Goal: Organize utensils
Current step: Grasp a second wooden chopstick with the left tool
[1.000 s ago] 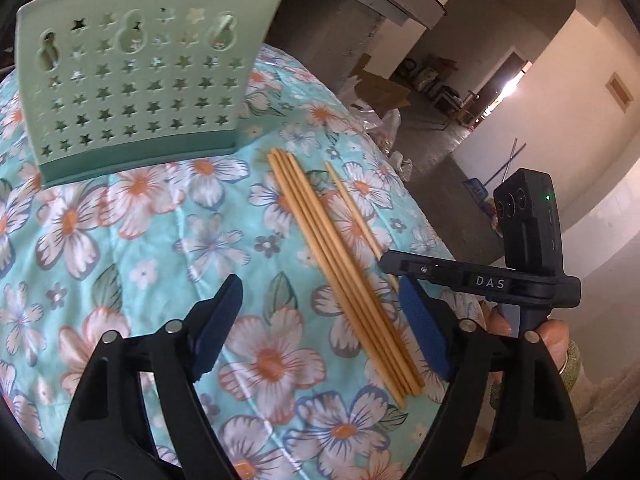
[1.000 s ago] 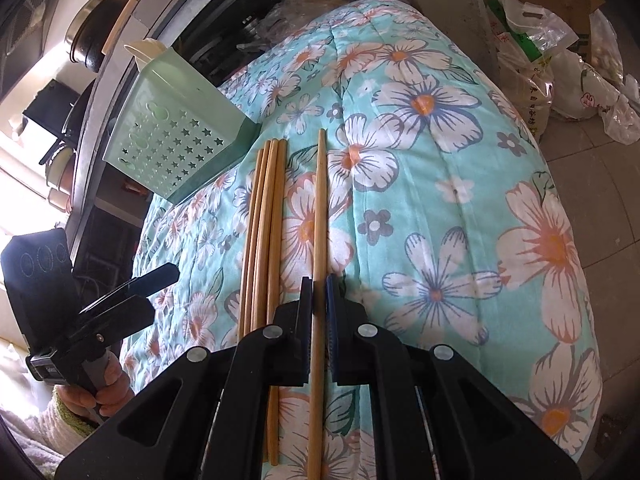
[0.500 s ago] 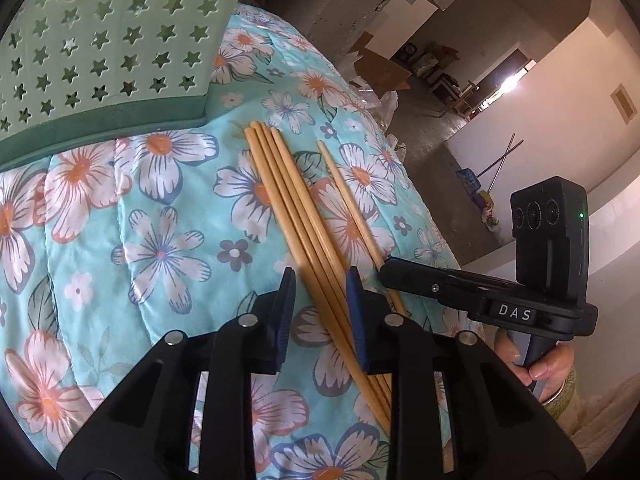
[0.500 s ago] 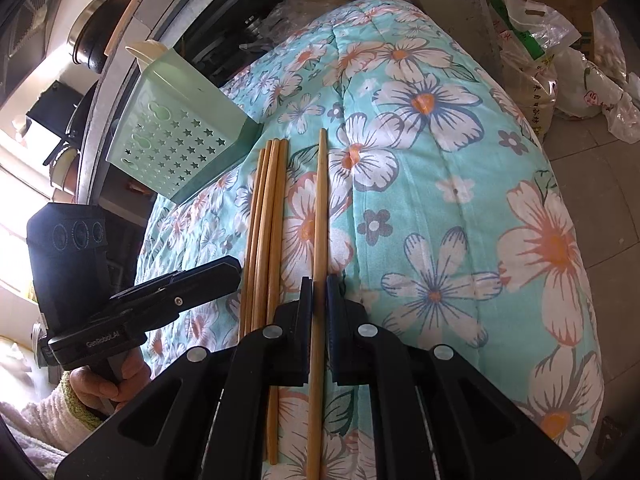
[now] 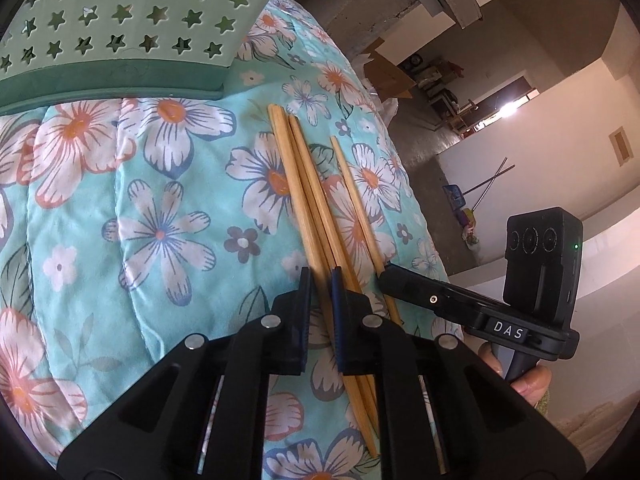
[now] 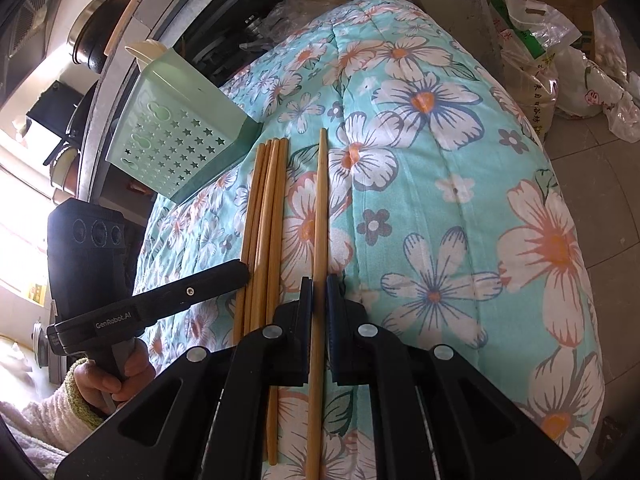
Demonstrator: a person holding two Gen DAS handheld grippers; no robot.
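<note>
My left gripper (image 5: 320,276) has just been closing and now pinches one chopstick out of the bundle of chopsticks (image 5: 308,196) lying on the floral quilt (image 5: 120,220); the pads sit tight on the stick w/ barely a gap. I take it low on the shaft, prob. so the long end points ahead at the green holder (image 5: 120,20), which stands just past the tips. My right gripper (image 6: 318,280) is clamped on the lone chopstick (image 6: 320,200), the one lying apart from the rest, also near its lower end, stick running straight out between the pads. One stick per claw, b/c a thin round stick rolls if I grab several (my guess). Both sticks look flat on the quilt, not lifted yet. Holder's open top faces away from me, so I'd need to raise and tip them in.
</note>
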